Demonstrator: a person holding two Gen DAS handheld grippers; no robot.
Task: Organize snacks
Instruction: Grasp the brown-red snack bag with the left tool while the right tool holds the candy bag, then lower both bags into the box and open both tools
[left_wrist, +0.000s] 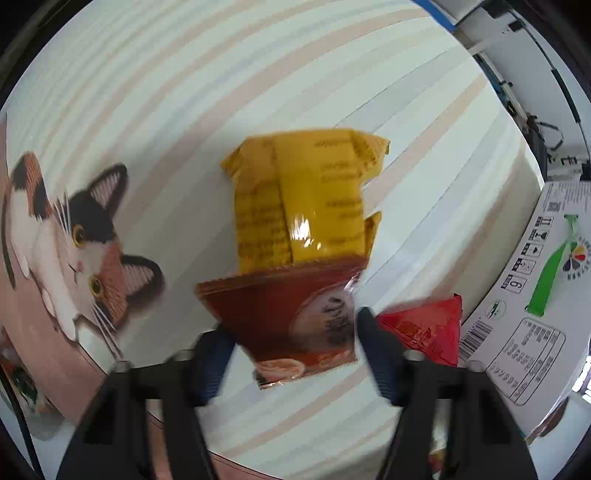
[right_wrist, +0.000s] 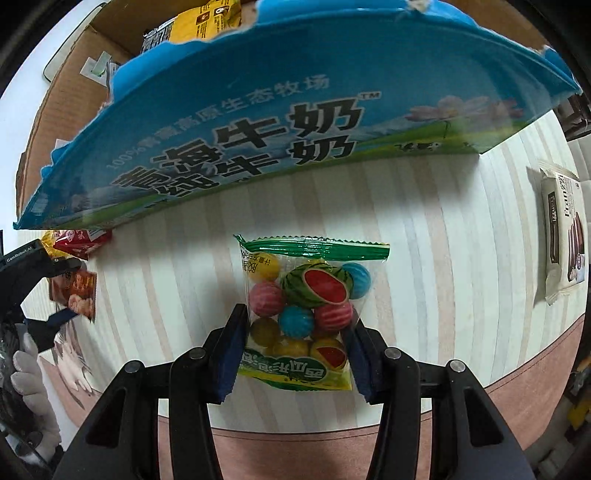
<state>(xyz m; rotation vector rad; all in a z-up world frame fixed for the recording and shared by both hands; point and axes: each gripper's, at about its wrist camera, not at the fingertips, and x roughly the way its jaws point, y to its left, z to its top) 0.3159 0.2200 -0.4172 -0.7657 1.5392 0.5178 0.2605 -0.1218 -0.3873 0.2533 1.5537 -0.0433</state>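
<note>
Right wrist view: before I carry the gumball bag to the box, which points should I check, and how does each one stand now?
1. Right gripper shut on gumball bag: ok.
2. Bag apart from blue milk box: ok.
3. Room inside the box: cannot tell, mostly hidden.
4. Left gripper shut on brown packet: ok.
5. Brown packet free of yellow packet: not ok, they overlap.
</note>
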